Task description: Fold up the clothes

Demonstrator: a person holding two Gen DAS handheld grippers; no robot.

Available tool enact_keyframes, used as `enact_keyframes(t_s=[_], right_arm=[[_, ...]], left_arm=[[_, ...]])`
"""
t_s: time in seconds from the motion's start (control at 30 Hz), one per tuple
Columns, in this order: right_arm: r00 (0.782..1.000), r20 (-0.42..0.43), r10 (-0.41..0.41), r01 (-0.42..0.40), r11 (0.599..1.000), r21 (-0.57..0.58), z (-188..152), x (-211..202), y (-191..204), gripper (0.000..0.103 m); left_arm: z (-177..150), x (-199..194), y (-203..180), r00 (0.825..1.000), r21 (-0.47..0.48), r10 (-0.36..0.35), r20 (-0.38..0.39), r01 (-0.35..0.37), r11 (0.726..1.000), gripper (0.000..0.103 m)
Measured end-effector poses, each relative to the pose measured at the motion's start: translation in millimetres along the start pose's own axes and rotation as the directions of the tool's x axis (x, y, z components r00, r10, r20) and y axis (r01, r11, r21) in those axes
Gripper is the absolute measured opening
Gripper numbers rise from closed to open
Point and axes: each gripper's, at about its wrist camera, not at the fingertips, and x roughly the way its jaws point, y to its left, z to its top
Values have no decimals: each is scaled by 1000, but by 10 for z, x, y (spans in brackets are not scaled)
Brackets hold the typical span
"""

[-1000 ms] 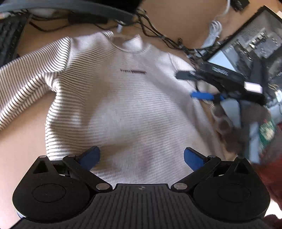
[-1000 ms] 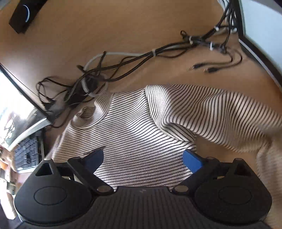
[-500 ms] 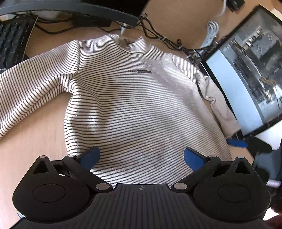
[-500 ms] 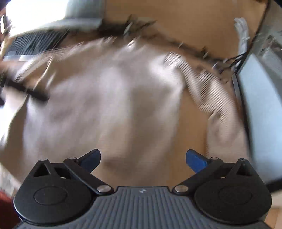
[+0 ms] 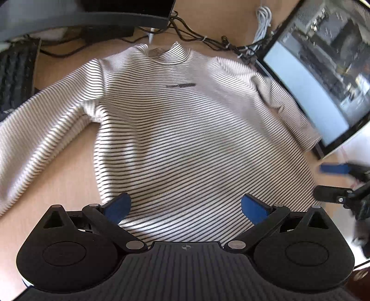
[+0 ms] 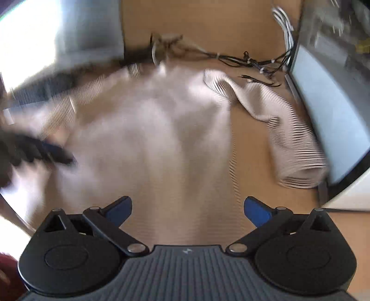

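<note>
A cream sweater with thin black stripes [image 5: 180, 129] lies flat, front up, on a wooden desk, collar at the far side. Its left sleeve [image 5: 39, 143] spreads out left; its right sleeve [image 5: 286, 108] lies by a monitor. My left gripper [image 5: 185, 206] is open and empty above the hem. My right gripper [image 6: 187, 208] is open and empty above the sweater's [image 6: 148, 143] lower right side. The right wrist view is blurred by motion. The right gripper also shows at the right edge of the left wrist view [image 5: 335, 183].
A monitor [image 5: 323, 76] stands at the right, close to the right sleeve [image 6: 293, 143]. A second monitor's base [image 5: 87, 18] and a keyboard [image 5: 16, 71] are at the far left. Cables [image 6: 249, 61] run along the desk behind the collar.
Both grippers have pulled back toward the hem side. The right gripper let the right sleeve drop beside the monitor and swung around fast. Both stay open.
</note>
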Motion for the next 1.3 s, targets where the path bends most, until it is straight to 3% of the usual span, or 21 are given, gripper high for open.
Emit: enact_keyframes(t_s=[0.03, 0.1, 0.13, 0.2, 0.23, 0.27, 0.33, 0.37, 0.43, 0.53, 0.67, 0.77, 0.83, 0.9, 0.97, 1.0, 1.07, 1.13, 1.2, 1.23, 1.3], right_arm=[[997, -14, 79, -78, 993, 92, 79, 66, -62, 103], [986, -32, 164, -152, 963, 224, 131, 186, -166, 103], [988, -30, 149, -138, 961, 238, 118, 189, -173, 103], [999, -4, 44, -43, 989, 138, 71, 20, -162, 103], [998, 18, -60, 60, 998, 33, 22, -97, -114, 103], [984, 48, -170, 174, 981, -87, -49, -184, -48, 103], [941, 88, -327, 338, 902, -268, -269, -272, 0, 103], [910, 117, -397, 412, 841, -351, -382, -314, 21, 103], [883, 112, -455, 460, 794, -398, -583, -374, 22, 103], [862, 131, -489, 493, 752, -438, -853, -446, 80, 103], [870, 173, -462, 476, 692, -543, -1141, -407, 284, 103], [829, 292, -477, 546, 576, -608, -1225, -255, 386, 103], [789, 369, -492, 608, 538, -583, -1151, -127, 424, 103], [761, 428, -487, 648, 572, -503, -954, -126, 422, 101], [762, 449, -467, 633, 686, -360, -701, -307, 319, 101], [775, 448, -445, 598, 745, -296, -608, -420, 255, 101], [794, 449, -411, 557, 787, -266, -563, -532, 183, 102], [795, 453, -402, 565, 764, -313, -659, -463, 158, 102], [817, 428, -387, 548, 753, -364, -757, -339, 120, 102], [826, 410, -387, 541, 750, -382, -806, -275, 117, 102], [820, 400, -410, 561, 716, -415, -866, -144, 128, 102]], left_arm=[[11, 15, -33, 1000, -6, -21, 1, 21, 1000, 103], [10, 34, -141, 999, 8, -46, 0, 46, 999, 103], [-5, 32, -197, 999, 27, -47, 0, 46, 999, 103], [-44, 24, -272, 999, 51, -51, -4, 51, 997, 103], [-71, 16, -299, 998, 55, -63, -12, 64, 996, 103], [-99, 5, -325, 997, 59, -78, -20, 79, 995, 103], [-173, -39, -413, 996, 103, -88, -20, 90, 991, 103], [-214, -64, -463, 996, 131, -90, -16, 91, 987, 103], [-299, -114, -570, 997, 195, -81, -3, 80, 978, 103], [-442, -178, -733, 999, 300, -23, 44, 9, 954, 103], [-632, -211, -918, 997, 391, 13, 73, -41, 919, 103], [-778, -219, -1057, 996, 453, 29, 82, -63, 889, 103], [-862, -169, -1160, 997, 477, 38, 68, -66, 876, 103], [-934, -86, -1251, 995, 504, 77, 67, -100, 858, 103], [-993, 4, -1310, 983, 523, 163, 89, -186, 832, 103], [-1011, 35, -1302, 972, 526, 210, 103, -233, 818, 103], [-1018, 38, -1216, 940, 514, 306, 151, -339, 788, 103], [-958, -76, -1041, 902, 437, 385, 194, -431, 790, 103], [-891, -216, -863, 865, 349, 450, 220, -501, 792, 103], [-870, -288, -800, 854, 320, 470, 225, -520, 792, 103], [-830, -432, -672, 829, 259, 509, 232, -557, 789, 103]])
